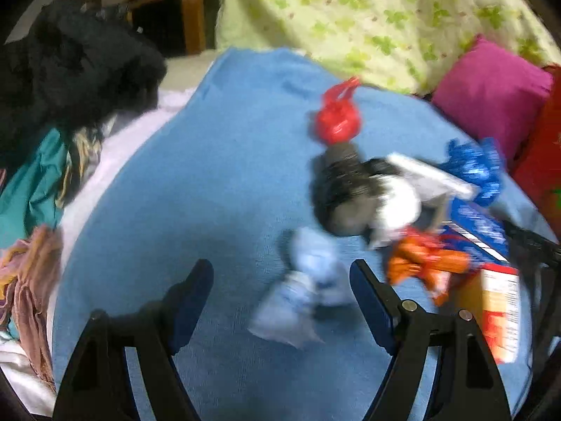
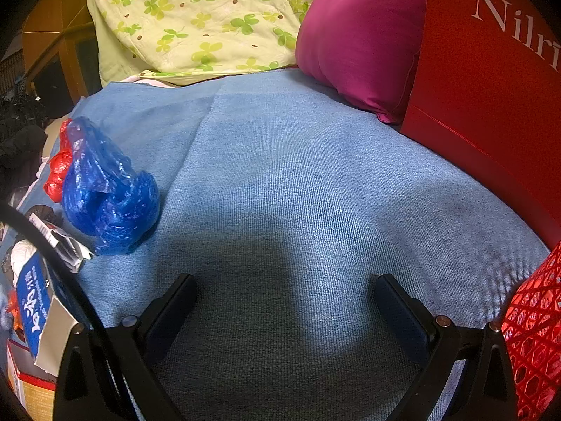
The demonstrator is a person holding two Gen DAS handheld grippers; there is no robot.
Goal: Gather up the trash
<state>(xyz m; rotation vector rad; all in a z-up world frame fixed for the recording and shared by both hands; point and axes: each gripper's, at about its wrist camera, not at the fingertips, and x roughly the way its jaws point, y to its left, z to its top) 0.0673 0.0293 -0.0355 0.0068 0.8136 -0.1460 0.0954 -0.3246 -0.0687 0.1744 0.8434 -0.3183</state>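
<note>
Trash lies on a blue cloth [image 1: 210, 175]. In the left wrist view my left gripper [image 1: 282, 277] is open, and a crumpled pale blue wrapper [image 1: 301, 294] lies between its fingers, nearer the right one. Beyond it are a black and white bag [image 1: 350, 193], a red plastic bag [image 1: 336, 115], an orange wrapper [image 1: 420, 263], a blue carton [image 1: 480, 228] and a crumpled blue bag [image 1: 473, 168]. In the right wrist view my right gripper [image 2: 285, 291] is open and empty over bare cloth [image 2: 298, 175]. The blue bag [image 2: 105, 189] and red bag [image 2: 58, 168] lie to its left.
A red mesh basket [image 2: 536, 333] is at the right edge, beside a red box [image 2: 491, 87] and a magenta pillow [image 2: 361, 35]. A green-patterned quilt [image 2: 196, 17] lies at the back. Piled clothes [image 1: 52, 140] sit at the left. Cartons [image 2: 38, 315] lie at the lower left.
</note>
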